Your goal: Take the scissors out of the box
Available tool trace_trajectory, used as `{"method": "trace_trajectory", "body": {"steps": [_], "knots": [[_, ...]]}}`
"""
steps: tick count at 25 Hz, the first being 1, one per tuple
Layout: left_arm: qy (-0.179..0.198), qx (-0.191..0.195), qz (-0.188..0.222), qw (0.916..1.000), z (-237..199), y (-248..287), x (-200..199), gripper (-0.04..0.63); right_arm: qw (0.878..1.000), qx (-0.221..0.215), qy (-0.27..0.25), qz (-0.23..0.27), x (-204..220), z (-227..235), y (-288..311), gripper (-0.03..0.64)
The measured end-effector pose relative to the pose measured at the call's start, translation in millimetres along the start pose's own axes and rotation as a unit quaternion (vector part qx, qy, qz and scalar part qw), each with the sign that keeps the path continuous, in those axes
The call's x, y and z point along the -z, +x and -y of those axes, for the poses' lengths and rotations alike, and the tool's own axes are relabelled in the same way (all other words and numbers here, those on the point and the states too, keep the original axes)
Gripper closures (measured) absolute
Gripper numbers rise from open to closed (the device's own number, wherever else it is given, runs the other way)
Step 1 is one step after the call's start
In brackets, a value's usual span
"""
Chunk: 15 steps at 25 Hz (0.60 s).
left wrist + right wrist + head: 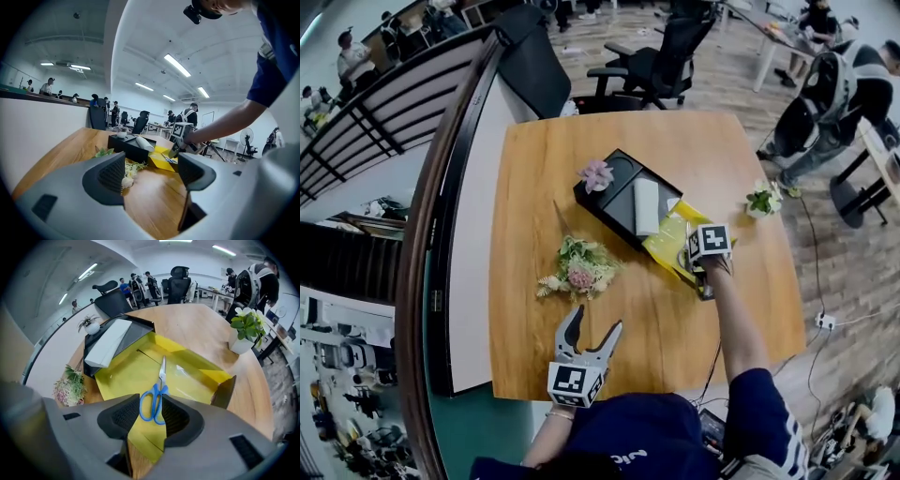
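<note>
Left gripper (pixel 594 323): nearest, above the table's near edge. Its jaws are wide apart with only air between the ribbed dark pads. The shell is smooth grey plastic, with a marker cube at the back.
Table (pixel 534 187): flat wood with a warm orange grain and square corners.
Bouquet (pixel 578 267): lies on the wood between the left gripper and the box. It is a loose, feathery bunch of green sprigs with pale and pink blooms.
Right gripper (pixel 152 416): tipped steeply down over the near end of the box. Its jaws are partly apart and straddle the scissors' handles. The pads stand close on each side, and I see no squeeze.
Scissors (pixel 161 388): lie flat on the box's yellow floor. The blue plastic loop handles sit between the right gripper's pads, and the thin shiny metal blades point away.
Box (pixel 126 371): opened out, with a smooth, creased yellow lining. A low yellow wall runs along the far right side. A dark stiff flap stands up just right of the right gripper.
Black tray (pixel 614 202): matt, rectangular and shallow. It touches the box's far left side.
White pack (pixel 110 343): long and smooth, lying across the black tray.
Flower jar (pixel 597 175): small, on the tray's far corner.
Potted plant (pixel 762 199): green leaves in a white pot, at the table's right edge and well apart from the box.
Chairs (pixel 666 47): black office chairs beyond the table's far edge.
People (pixel 825 94): stand further off on the plank floor.
</note>
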<state>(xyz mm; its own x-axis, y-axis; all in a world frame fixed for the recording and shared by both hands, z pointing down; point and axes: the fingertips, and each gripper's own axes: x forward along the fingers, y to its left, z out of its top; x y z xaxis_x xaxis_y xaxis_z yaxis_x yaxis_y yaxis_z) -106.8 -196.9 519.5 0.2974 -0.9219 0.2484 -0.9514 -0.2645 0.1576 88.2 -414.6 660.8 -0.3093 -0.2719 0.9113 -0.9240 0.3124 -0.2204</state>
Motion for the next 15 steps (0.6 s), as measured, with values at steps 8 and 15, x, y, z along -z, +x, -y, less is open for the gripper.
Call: {"method": "trace_trajectory", "body": {"steps": [8, 15], "knots": [[-0.006, -0.01, -0.014, 0.9998, -9, 0, 7, 0.244, 0.998, 0.027, 0.029, -0.048, 14, 20, 23, 0.423], [-0.01, -0.012, -0.017, 0.9997, -12, 6, 8, 0.244, 0.997, 0.036, 0.016, -0.067, 16, 18, 26, 0.413]]}}
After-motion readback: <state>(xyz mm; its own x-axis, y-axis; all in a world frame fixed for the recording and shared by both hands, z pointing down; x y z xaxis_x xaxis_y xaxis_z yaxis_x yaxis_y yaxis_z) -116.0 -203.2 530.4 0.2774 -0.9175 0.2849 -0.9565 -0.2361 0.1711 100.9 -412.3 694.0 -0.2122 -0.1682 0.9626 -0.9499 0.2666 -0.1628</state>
